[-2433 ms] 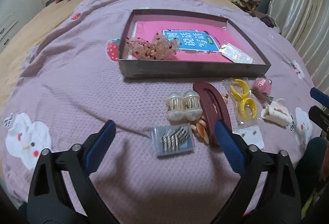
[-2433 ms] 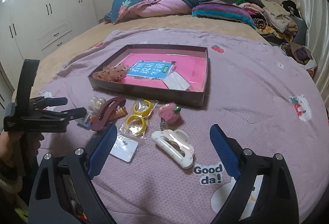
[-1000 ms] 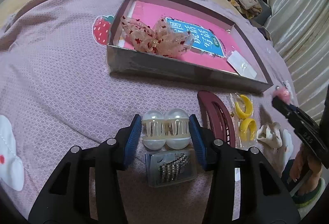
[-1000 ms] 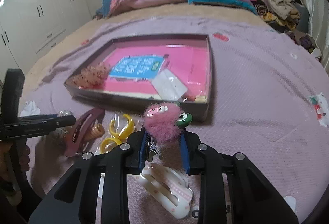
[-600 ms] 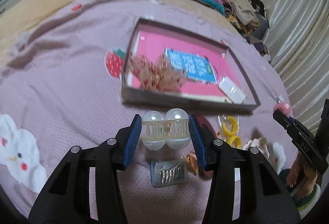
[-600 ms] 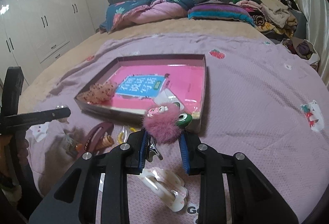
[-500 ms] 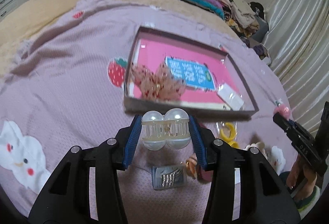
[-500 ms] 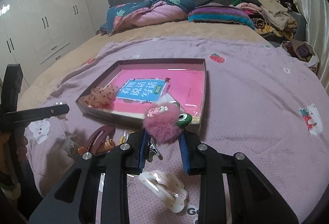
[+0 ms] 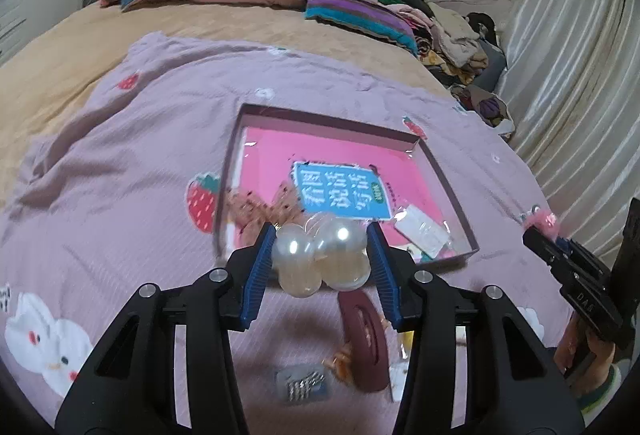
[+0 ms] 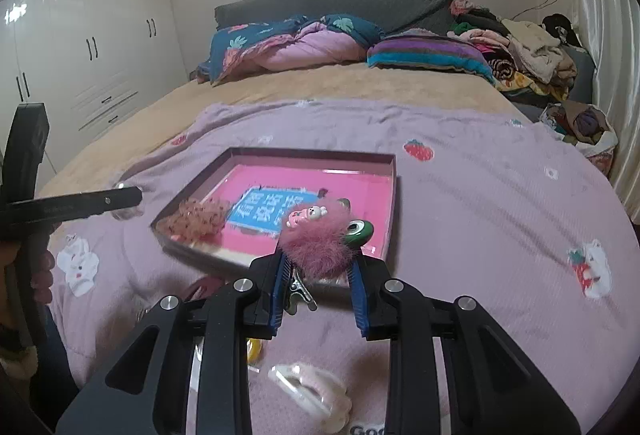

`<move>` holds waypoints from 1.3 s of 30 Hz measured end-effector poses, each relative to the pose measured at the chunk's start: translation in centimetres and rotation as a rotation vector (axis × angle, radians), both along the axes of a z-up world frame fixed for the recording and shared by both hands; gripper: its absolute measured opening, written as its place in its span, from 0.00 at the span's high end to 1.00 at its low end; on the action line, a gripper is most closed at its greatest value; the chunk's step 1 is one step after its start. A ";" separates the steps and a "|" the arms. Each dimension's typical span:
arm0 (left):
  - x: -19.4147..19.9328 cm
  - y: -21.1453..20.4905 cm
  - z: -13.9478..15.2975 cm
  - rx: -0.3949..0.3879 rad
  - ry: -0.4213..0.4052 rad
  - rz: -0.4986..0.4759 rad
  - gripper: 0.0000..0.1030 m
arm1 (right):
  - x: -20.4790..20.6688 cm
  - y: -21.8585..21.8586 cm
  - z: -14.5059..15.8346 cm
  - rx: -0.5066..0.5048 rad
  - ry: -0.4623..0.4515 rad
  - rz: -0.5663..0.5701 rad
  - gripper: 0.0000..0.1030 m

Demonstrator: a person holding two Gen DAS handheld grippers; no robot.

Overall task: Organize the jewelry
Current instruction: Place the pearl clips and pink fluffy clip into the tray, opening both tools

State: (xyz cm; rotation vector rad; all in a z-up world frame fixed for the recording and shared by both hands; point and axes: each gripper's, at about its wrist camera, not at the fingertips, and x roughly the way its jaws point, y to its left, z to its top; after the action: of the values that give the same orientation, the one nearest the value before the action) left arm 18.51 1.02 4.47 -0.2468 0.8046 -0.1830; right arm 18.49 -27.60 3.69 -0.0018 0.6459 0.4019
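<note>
Pearl hair claw (image 9: 320,255), blurred, clamped in left gripper (image 9: 321,260) at 6 o'clock of box (image 9: 452,191), partly hiding lace bow (image 9: 256,209). Fuzzy pink clip (image 10: 316,241) pinched in right gripper (image 10: 318,277), metal end half hidden. Blue label (image 9: 342,191) inside box: Chinese characters, unreadable through blur. Dark red barrette (image 9: 366,339), rhinestone pin case (image 9: 302,387) smeared. White claw clip (image 10: 312,391) at 6 o'clock, beside cut-off "Go".

Pearl hair claw (image 9: 320,259): cream, two round pearly domes, clamped between blue pads, held in the air in front of the box's near wall. Fuzzy pink clip (image 10: 316,243): cartoon charm on top, green bead on its right, metal clip hanging below, also clamped and airborne. Shallow box (image 9: 448,191): pink floor, blue card (image 9: 344,195), lacy bow (image 9: 260,211) in its near-left corner, small clear packet (image 9: 420,229) near-right. On the purple blanket: maroon barrette (image 9: 366,343), white claw clip (image 10: 316,395), clear case of rhinestone pins (image 9: 302,389).
</note>
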 end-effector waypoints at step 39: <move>7.4 -7.8 -7.1 0.096 0.147 -0.100 0.63 | 11.6 1.2 -3.6 -0.006 0.142 0.073 0.75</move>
State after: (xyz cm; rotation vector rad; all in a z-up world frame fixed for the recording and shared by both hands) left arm 25.87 -6.81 -2.59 -0.1300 0.9701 -0.2213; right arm 30.09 -26.41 0.14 -0.0027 0.7887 0.4730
